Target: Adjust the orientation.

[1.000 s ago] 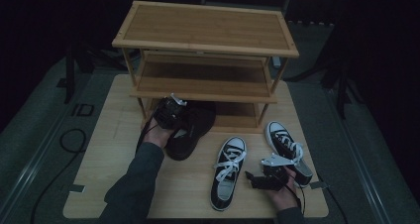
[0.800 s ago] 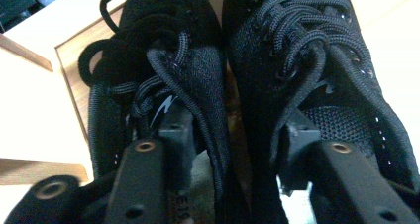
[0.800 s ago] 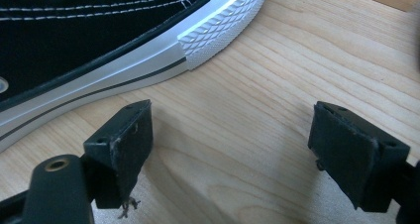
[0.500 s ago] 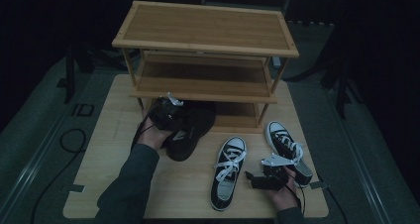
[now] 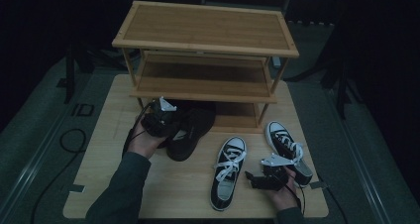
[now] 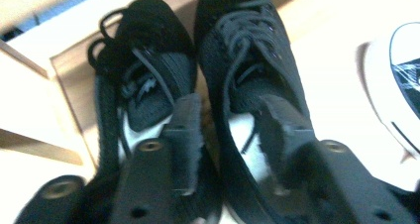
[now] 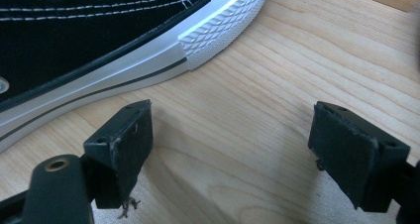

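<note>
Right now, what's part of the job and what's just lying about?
In the job:
- black shoes, their inner sides between the left gripper's jaws, which have just been closing
- rack, probably: the shoes lie at its bottom shelf

Lying about:
- two sneakers, untouched on the table
- right gripper, open beside them

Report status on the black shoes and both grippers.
Left gripper jaws just closing astride black shoes, grip unclear. Right gripper open beside sneaker. Rack shelf close above toes.
</note>
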`<state>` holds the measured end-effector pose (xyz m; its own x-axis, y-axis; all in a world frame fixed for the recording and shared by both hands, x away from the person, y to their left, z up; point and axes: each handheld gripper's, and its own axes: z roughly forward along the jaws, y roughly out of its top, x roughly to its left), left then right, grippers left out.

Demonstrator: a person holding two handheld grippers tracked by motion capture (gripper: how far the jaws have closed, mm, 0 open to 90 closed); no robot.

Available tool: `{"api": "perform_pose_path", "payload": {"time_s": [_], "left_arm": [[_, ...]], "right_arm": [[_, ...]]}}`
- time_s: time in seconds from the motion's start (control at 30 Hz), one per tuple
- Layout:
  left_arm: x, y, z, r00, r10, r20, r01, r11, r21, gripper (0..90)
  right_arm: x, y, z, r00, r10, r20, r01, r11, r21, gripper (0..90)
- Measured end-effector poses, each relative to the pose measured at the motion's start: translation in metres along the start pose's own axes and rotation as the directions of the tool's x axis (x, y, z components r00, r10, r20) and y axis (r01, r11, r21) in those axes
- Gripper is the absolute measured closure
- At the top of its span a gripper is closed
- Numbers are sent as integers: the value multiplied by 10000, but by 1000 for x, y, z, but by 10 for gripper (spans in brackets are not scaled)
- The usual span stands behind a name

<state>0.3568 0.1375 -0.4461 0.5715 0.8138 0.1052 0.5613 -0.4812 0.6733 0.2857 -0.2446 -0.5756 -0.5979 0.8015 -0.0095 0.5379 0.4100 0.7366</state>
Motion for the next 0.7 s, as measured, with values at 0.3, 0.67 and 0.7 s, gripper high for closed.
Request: {"api": "perform_pose_path", "payload": {"time_s": [0.3,0.67,0.7], "left_arm": [[-5,-7,-8,9999,123,38,-123,9999,7,900],[-8,-21,-17,9999,167,-34,-167,9999,0,900],[-7,-22,-18,9999,91,-43,-91,9999,-43,900]], "right_arm": [[0,0,0,10000,10,-2,-10,10000,2,173],[0,0,0,10000,3,-2,-3,10000,1,173],[0,0,0,10000,3,-2,-3,10000,1,173]]}}
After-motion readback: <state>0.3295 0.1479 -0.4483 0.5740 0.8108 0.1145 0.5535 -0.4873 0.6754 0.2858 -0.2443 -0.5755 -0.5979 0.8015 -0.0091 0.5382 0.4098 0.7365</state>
